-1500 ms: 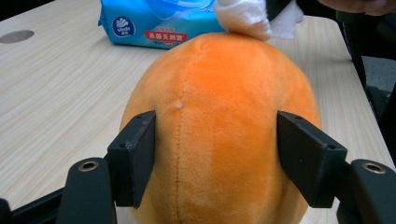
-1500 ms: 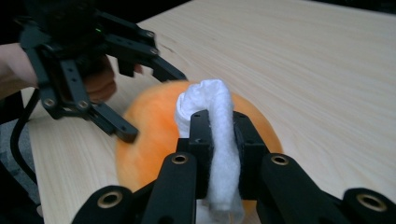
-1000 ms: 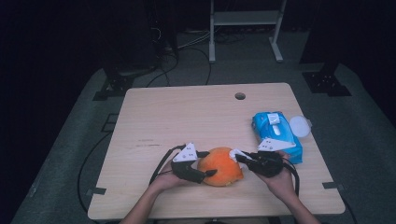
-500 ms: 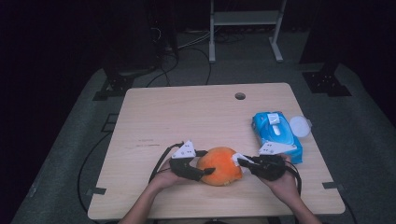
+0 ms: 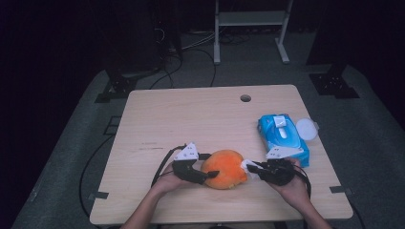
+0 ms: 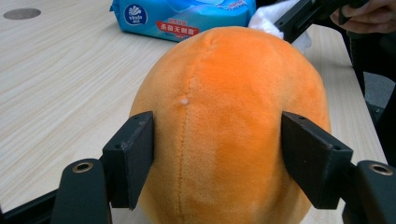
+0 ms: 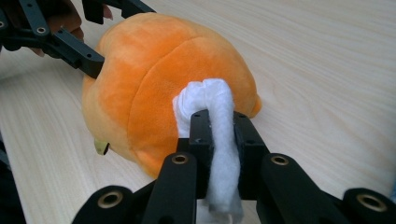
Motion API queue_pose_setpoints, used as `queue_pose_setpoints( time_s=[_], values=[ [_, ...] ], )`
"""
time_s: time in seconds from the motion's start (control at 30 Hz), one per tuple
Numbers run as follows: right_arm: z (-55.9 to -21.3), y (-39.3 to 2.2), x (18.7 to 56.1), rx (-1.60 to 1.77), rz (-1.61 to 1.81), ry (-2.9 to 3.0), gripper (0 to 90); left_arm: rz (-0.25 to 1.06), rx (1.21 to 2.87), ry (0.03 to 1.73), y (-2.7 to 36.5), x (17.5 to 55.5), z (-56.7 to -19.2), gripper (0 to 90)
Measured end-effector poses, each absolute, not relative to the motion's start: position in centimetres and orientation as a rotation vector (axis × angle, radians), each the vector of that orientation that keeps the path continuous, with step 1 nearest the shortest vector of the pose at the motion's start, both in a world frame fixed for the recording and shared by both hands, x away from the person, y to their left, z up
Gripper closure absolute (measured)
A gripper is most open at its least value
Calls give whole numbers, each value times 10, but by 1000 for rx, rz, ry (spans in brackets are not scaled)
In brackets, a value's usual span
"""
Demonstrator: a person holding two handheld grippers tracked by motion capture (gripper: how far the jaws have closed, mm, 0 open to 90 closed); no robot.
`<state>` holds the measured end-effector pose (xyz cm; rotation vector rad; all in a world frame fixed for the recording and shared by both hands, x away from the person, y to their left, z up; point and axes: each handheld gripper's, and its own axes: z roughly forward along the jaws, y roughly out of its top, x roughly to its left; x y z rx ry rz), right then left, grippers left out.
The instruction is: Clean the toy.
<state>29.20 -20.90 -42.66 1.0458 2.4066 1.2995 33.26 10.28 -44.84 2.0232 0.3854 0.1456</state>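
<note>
Right gripper [image 7: 219,126] clenched on a bunched white wipe [image 7: 212,100], pressing it against a round orange plush toy [image 7: 159,79] with visible seams. Left gripper [image 6: 217,158] clamps the toy's sides. Toy sits near the front edge of the light wooden table [image 5: 191,119].

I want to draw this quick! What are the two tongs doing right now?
Left tongs: closed on the sides of the orange plush toy.
Right tongs: shut on a white wipe, pressed against the toy.
</note>
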Motion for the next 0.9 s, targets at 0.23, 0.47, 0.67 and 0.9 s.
queue_pose_setpoints(
  time_s=[0.23, 0.47, 0.67, 0.9],
  values=[
    [-412, -197, 290, 984, 1407, 2362, 800, 184, 2057, 302, 90, 321, -444, 282],
    [-417, -206, 301, 1049, 1356, 2351, 801, 194, 2073, 244, 85, 315, -441, 267],
    [-409, -194, 291, 969, 1379, 2347, 801, 234, 2094, 222, 78, 310, -439, 249],
    [-411, -195, 290, 934, 1321, 2370, 802, 193, 2088, 322, 88, 322, -434, 92]
  ],
)
